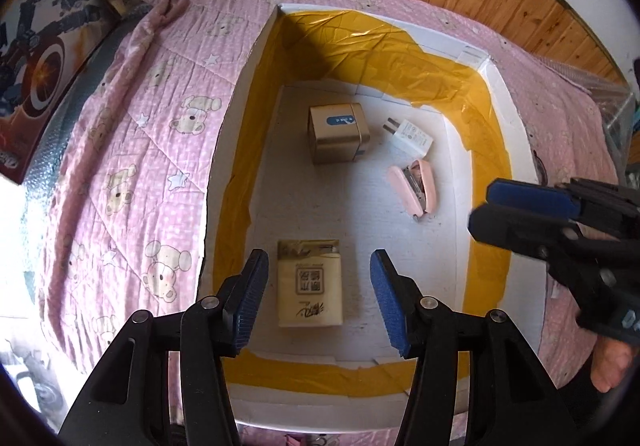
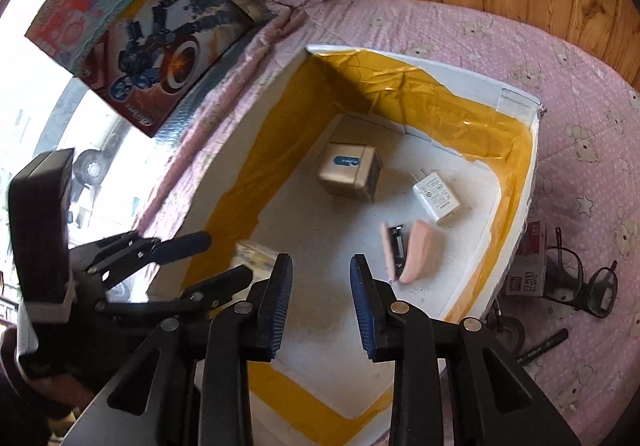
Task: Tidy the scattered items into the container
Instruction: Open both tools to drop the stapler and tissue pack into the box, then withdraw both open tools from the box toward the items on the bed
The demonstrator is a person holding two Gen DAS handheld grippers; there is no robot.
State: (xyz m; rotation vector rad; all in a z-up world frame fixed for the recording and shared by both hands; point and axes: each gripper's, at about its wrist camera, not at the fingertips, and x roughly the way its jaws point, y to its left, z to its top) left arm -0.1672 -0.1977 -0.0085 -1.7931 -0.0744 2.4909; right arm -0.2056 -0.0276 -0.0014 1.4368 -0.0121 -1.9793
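Left wrist view
- Container: a white foam box point(image 1: 240, 94) with yellow tape along its inner walls is seen set on a pink bear-print quilt point(image 1: 132, 150).
- Contents: a tan carton point(image 1: 338, 134) is noted near the far wall, a white plug charger point(image 1: 410, 136) just beside it, a pink stapler point(image 1: 412, 188) lying open nearer the right wall, and a cream tissue pack point(image 1: 310, 286) on the floor at the near side.
- Left gripper point(image 1: 320, 300): held above the box, pointing steeply down; jaws stand wide apart, with the tissue pack seen between the pads point(image 1: 252, 302) but not pressed by them.
- Right gripper point(image 1: 484, 208): seen entering from the right edge over the box wall; nothing is seen in its jaws.

Right wrist view
- Right gripper point(image 2: 322, 306): held over the near part of the box floor; jaws partly apart, nothing between them.
- Left gripper point(image 2: 226, 258): seen at the left over the box's left wall, jaws apart.
- Contents: the carton point(image 2: 348, 172), charger point(image 2: 438, 198) and stapler point(image 2: 404, 254) are confirmed inside the foam box point(image 2: 516, 202).
- Outside the box: a red and white packet point(image 2: 528, 262), black-framed glasses point(image 2: 580, 282) and a black pen point(image 2: 544, 346) are recorded on the quilt point(image 2: 580, 166) to the right of the box wall.
- Surroundings: a picture box with a robot figure point(image 2: 160, 58) is noted at the upper left.
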